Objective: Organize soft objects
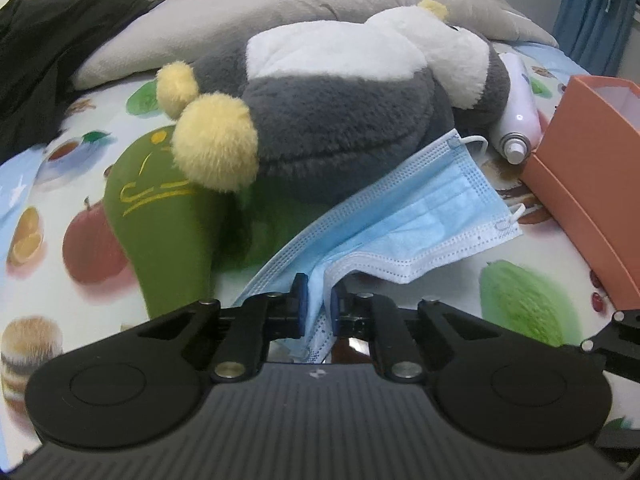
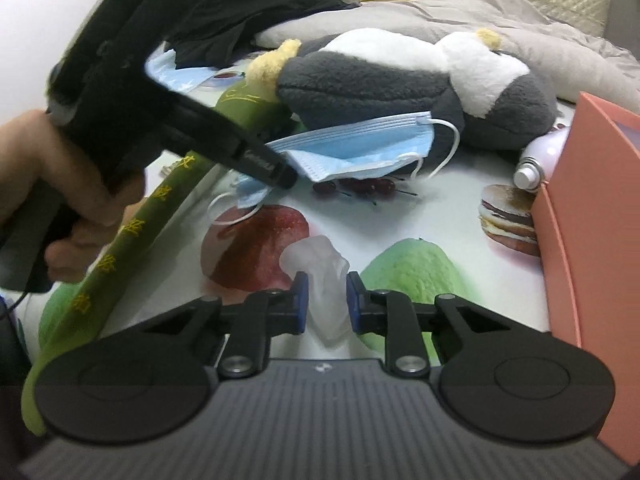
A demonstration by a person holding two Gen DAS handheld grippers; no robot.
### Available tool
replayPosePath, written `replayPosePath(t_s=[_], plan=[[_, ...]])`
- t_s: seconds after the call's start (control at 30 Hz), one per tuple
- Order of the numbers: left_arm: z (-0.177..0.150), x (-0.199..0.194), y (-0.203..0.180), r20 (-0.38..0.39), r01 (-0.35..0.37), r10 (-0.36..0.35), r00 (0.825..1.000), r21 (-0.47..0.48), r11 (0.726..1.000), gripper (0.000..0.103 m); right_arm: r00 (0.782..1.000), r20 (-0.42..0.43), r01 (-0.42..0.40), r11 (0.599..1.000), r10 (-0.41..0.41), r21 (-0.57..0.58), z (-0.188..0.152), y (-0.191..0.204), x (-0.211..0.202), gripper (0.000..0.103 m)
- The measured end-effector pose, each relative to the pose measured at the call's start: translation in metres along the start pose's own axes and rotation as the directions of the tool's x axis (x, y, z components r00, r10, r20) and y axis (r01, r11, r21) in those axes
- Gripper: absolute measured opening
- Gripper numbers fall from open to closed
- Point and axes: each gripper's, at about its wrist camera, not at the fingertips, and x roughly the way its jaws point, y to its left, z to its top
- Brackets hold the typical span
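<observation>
My left gripper (image 1: 319, 294) is shut on a blue face mask (image 1: 400, 216) and holds it off the fruit-print sheet; both show in the right wrist view, the gripper (image 2: 286, 174) and the mask (image 2: 352, 146). Behind the mask lies a grey and white plush penguin (image 1: 340, 108) with yellow feet, also in the right wrist view (image 2: 380, 80). A green plush (image 1: 160, 220) lies under its feet. My right gripper (image 2: 325, 296) has its jaws close around a crumpled translucent white plastic piece (image 2: 326, 280).
An orange open box (image 1: 592, 176) stands at the right, also in the right wrist view (image 2: 596, 240). A white spray can (image 1: 518, 120) lies beside it. A grey duvet (image 1: 320, 4), black clothing (image 1: 52, 48) and another blue mask (image 2: 176, 74) lie further back.
</observation>
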Motion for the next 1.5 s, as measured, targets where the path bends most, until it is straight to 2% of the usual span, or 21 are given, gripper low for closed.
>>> replayPosePath(t_s=[0.3,0.6,0.83,0.93,1.0,1.03,1.07,1.13,1.23,1.33,1.5], plan=[[-0.031,-0.038,-0.017,-0.031,-0.028,0.025,0.999,-0.113,0.993,0.014,0.998,0.002,0.061,0.997,-0.062,0.049,-0.012,-0.003,-0.03,0.024],[-0.078,-0.071,-0.03,-0.088,-0.015,-0.009,0.996,-0.274,0.962,0.014,0.988,-0.032,0.154,0.979,-0.151,0.133,-0.036,-0.012,-0.066,0.024],[-0.1,-0.094,-0.042,-0.11,0.006,-0.04,0.993,-0.292,0.956,0.014,0.981,-0.056,0.193,0.965,-0.186,0.18,-0.051,-0.015,-0.085,0.024],[-0.106,-0.1,-0.045,-0.086,0.039,-0.066,0.994,-0.287,0.957,0.015,0.981,-0.071,0.19,0.961,-0.179,0.201,-0.057,-0.017,-0.085,0.028],[-0.108,-0.101,-0.049,-0.091,0.044,-0.071,0.993,-0.264,0.963,0.021,0.983,-0.09,0.177,0.958,-0.16,0.226,-0.061,-0.019,-0.084,0.03],[-0.109,-0.102,-0.05,-0.089,0.055,-0.081,0.993,-0.259,0.964,0.03,0.983,-0.101,0.173,0.956,-0.153,0.238,-0.062,-0.02,-0.083,0.031],[-0.111,-0.103,-0.051,-0.08,0.071,-0.094,0.992,-0.256,0.964,0.046,0.983,-0.109,0.169,0.956,-0.147,0.238,-0.063,-0.02,-0.083,0.031],[-0.115,-0.107,-0.056,-0.054,0.105,-0.12,0.991,-0.222,0.969,0.059,0.985,-0.112,0.156,0.964,-0.135,0.217,-0.065,-0.017,-0.084,0.032],[-0.118,-0.111,-0.063,-0.05,0.13,-0.139,0.989,-0.156,0.979,0.059,0.986,-0.122,0.137,0.973,-0.115,0.188,-0.067,-0.013,-0.086,0.033],[-0.121,-0.119,-0.065,-0.01,0.158,-0.16,0.987,-0.107,0.982,0.07,0.987,-0.12,0.124,0.976,-0.103,0.178,-0.068,-0.012,-0.09,0.033],[-0.123,-0.133,-0.072,0.053,0.137,-0.142,0.988,0.092,0.986,0.079,0.988,-0.119,0.118,0.98,-0.1,0.16,-0.069,-0.012,-0.093,0.033]])
